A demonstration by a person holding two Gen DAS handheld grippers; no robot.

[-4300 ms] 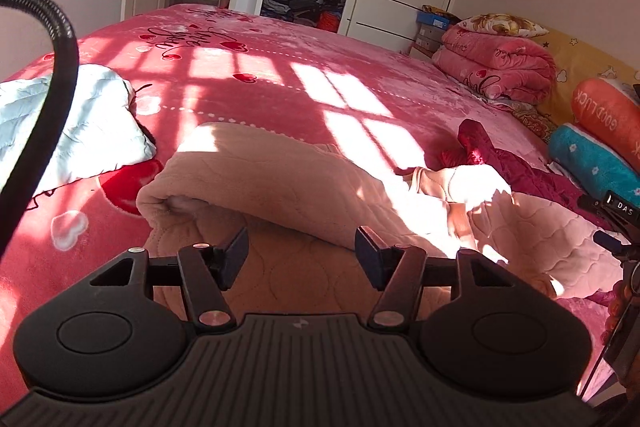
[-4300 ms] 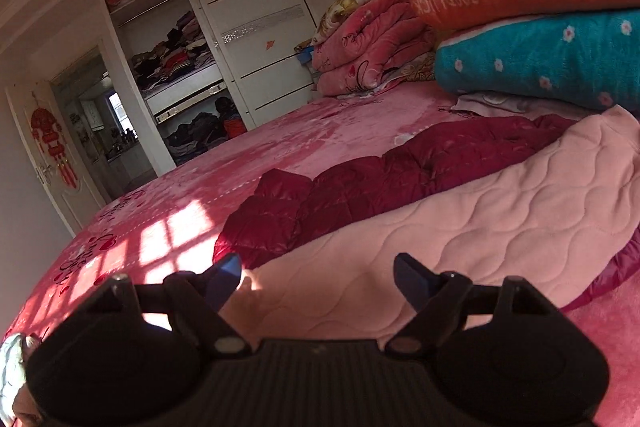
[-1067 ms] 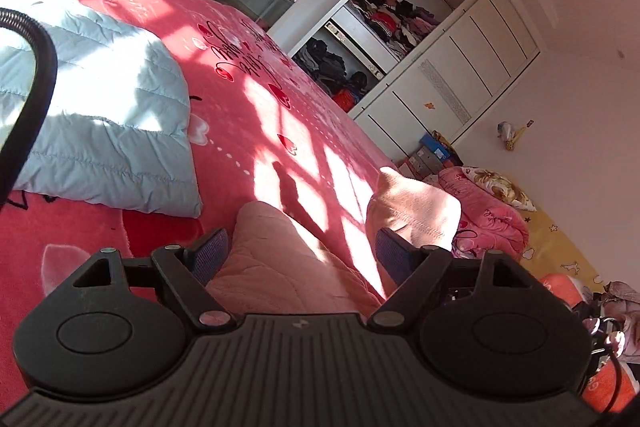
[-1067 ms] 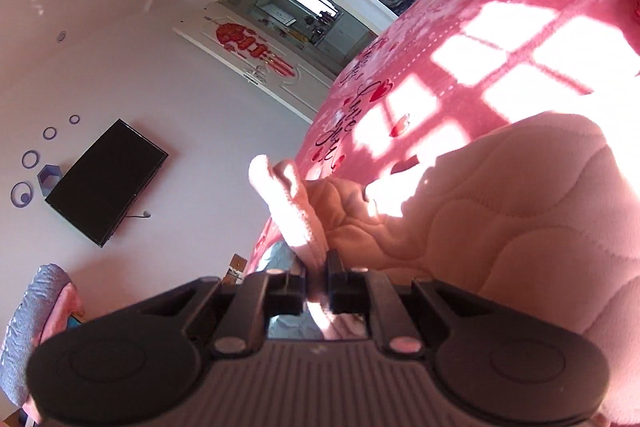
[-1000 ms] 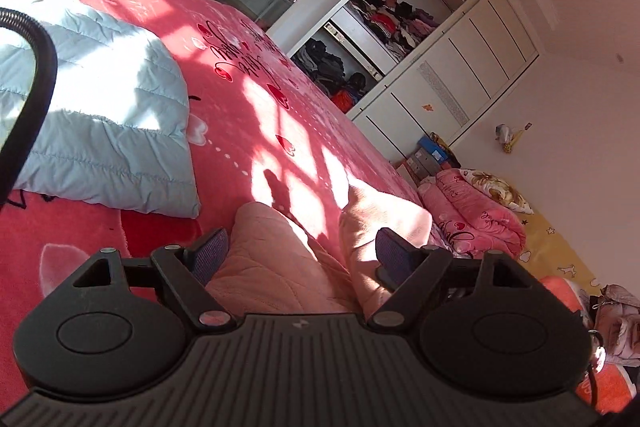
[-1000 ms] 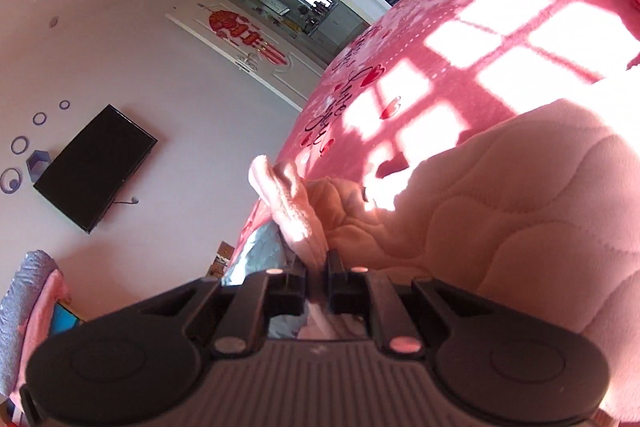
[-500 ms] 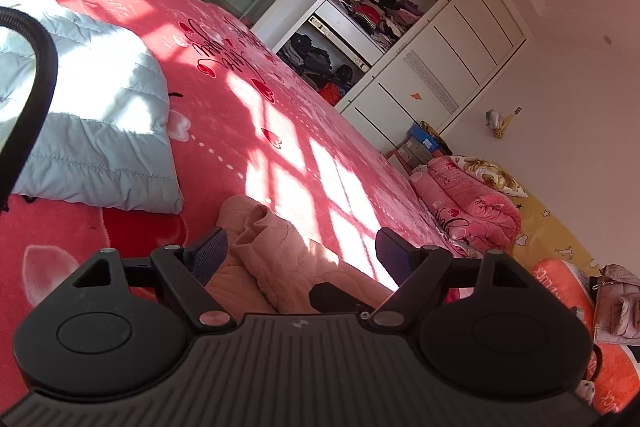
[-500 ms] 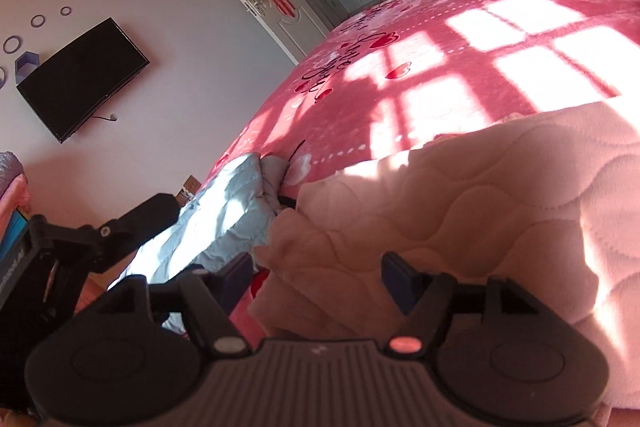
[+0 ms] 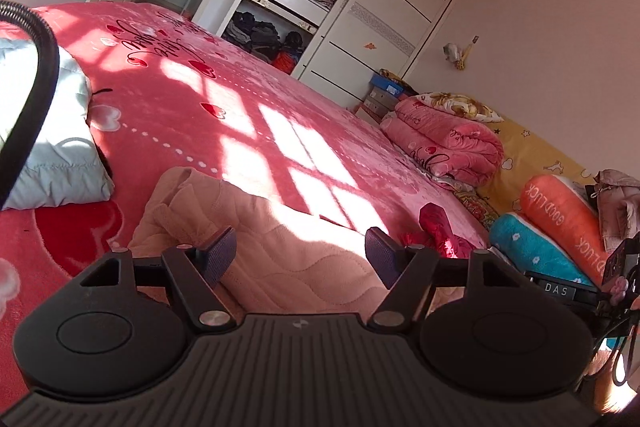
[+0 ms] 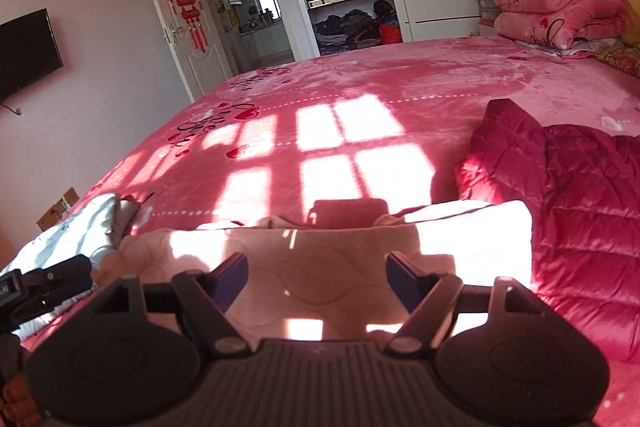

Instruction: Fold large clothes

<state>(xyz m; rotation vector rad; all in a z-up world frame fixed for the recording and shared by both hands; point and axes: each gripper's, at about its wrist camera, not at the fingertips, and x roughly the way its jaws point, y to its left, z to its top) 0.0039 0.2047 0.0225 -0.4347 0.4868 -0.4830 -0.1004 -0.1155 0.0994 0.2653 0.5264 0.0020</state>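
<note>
Now that the right hand-held gripper [image 10: 316, 281] has let go of the pale pink quilted garment [image 10: 320, 267] it pinched a second ago, its jaws have just been opening and stand wide, with the cloth lying below and between them but not pressed by either pad. That release reads as one fold laid down: the garment lies doubled on the red bed [image 10: 360, 99], filling the lower centre of the right wrist view, and looks more compact than the loose roll seen a few seconds back. The left hand-held gripper [image 9: 300, 253] has just been closing a little, yet it is open as well, and the pink cloth under it is not gripped. By my judgement the piece is partly folded and wants another tuck or a smoothing pass. At lower left of the left wrist view a bunched, crumpled end of the garment [image 9: 180, 195] shows, an untidy spot the right view hides; that view also shows the light blue quilted jacket [image 9: 52, 131] at the left edge and the orange and teal bolsters [image 9: 560, 223] at lower right. Only the right wrist view shows how closely the dark red puffer jacket [image 10: 580, 207] lies beside the pink garment's right edge.
</note>
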